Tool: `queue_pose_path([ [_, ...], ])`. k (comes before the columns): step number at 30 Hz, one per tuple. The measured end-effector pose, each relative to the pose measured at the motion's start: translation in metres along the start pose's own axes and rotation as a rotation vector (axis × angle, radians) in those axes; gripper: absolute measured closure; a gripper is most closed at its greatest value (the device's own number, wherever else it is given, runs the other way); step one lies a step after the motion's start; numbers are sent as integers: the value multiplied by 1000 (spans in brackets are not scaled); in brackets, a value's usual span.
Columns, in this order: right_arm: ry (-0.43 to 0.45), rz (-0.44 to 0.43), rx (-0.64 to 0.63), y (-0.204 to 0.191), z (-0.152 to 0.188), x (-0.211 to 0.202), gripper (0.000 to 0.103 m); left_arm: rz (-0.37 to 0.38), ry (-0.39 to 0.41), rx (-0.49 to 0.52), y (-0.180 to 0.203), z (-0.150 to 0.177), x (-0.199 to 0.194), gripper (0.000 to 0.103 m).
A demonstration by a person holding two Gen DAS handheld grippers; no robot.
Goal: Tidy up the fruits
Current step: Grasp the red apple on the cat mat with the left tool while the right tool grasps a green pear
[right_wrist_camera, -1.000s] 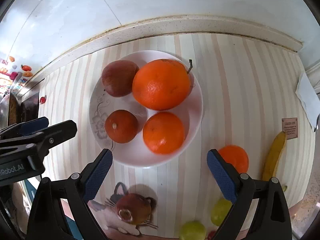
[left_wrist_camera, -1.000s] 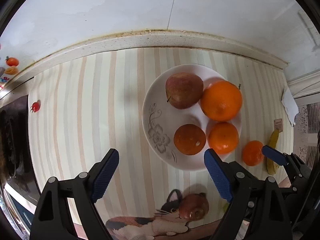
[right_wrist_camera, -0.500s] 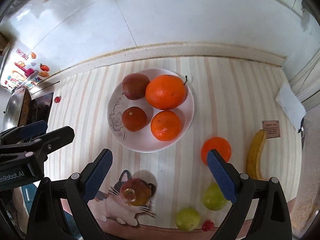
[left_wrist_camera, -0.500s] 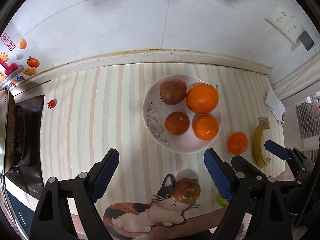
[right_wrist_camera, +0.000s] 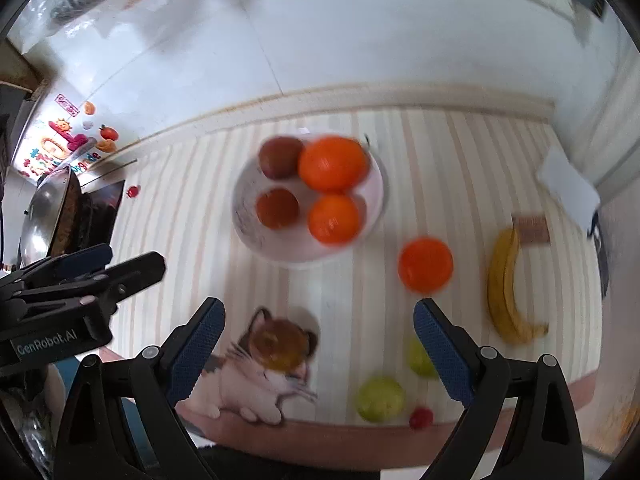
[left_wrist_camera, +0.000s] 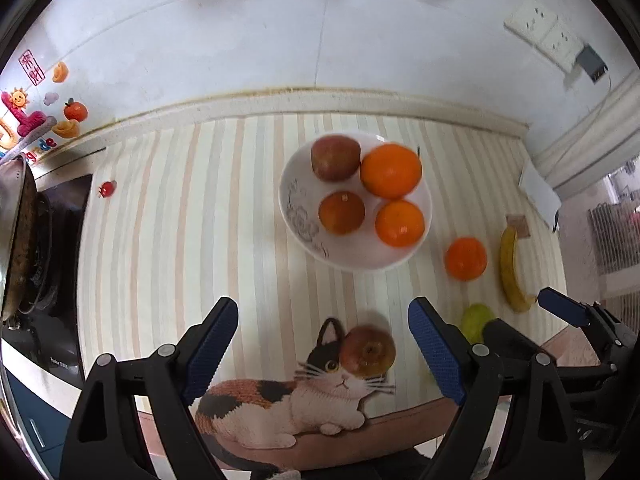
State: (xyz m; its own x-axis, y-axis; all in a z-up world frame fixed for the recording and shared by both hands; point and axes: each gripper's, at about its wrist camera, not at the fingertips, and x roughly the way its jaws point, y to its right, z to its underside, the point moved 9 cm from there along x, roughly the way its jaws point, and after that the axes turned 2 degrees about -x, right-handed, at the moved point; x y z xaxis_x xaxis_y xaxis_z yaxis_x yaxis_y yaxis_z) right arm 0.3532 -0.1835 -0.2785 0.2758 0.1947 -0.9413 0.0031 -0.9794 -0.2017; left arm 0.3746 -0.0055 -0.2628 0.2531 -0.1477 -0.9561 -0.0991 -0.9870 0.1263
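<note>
The left gripper (left_wrist_camera: 323, 346) is held above the striped mat (left_wrist_camera: 168, 240) with its blue-padded jaws spread wide and nothing between them; the right gripper (right_wrist_camera: 316, 346) is held likewise, jaws wide apart and empty; neither touches any fruit.

All places are given from the white plate (left_wrist_camera: 298, 222), which is set toward the back of the mat, near the wall; four fruits are carried on it: a red apple (left_wrist_camera: 335, 158) at the back, a large orange (left_wrist_camera: 391, 170) beside that apple, a darker orange (left_wrist_camera: 341, 212) at the front left and a smaller orange (left_wrist_camera: 399, 223) at the front right; the four are packed close, touching or nearly so.

Off the plate, a loose orange (left_wrist_camera: 465, 258) is seen just beside its right rim; a banana (left_wrist_camera: 512, 268) is laid further right of that, well apart from the plate; a second apple (left_wrist_camera: 368, 352) is found in front of the plate, resting on the printed cat's head (left_wrist_camera: 332, 364); two green fruits (right_wrist_camera: 380, 399) (right_wrist_camera: 420, 358) are seen in front and to the right of the plate, near the mat's front edge, one partly hidden behind a gripper finger; a small red fruit (right_wrist_camera: 421, 418) lies just beside them; the right wrist view is blurred.

Far left of the plate, a stove with a pan (left_wrist_camera: 16, 236) is seen.
</note>
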Motion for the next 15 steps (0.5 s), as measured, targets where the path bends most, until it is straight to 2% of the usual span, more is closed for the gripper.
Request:
queue_pose_path([
  [3, -58, 2, 53, 22, 27, 18, 6, 1, -38, 6, 4, 15, 19, 16],
  [8, -168, -21, 173, 60, 75, 62, 6, -3, -158, 36, 21, 48, 68, 16],
  [12, -228, -56, 268, 79, 102, 90, 18, 29, -266, 20, 35, 67, 102, 16],
  [15, -261, -84, 331, 89, 115, 106, 22, 41, -325, 9, 42, 77, 123, 16],
])
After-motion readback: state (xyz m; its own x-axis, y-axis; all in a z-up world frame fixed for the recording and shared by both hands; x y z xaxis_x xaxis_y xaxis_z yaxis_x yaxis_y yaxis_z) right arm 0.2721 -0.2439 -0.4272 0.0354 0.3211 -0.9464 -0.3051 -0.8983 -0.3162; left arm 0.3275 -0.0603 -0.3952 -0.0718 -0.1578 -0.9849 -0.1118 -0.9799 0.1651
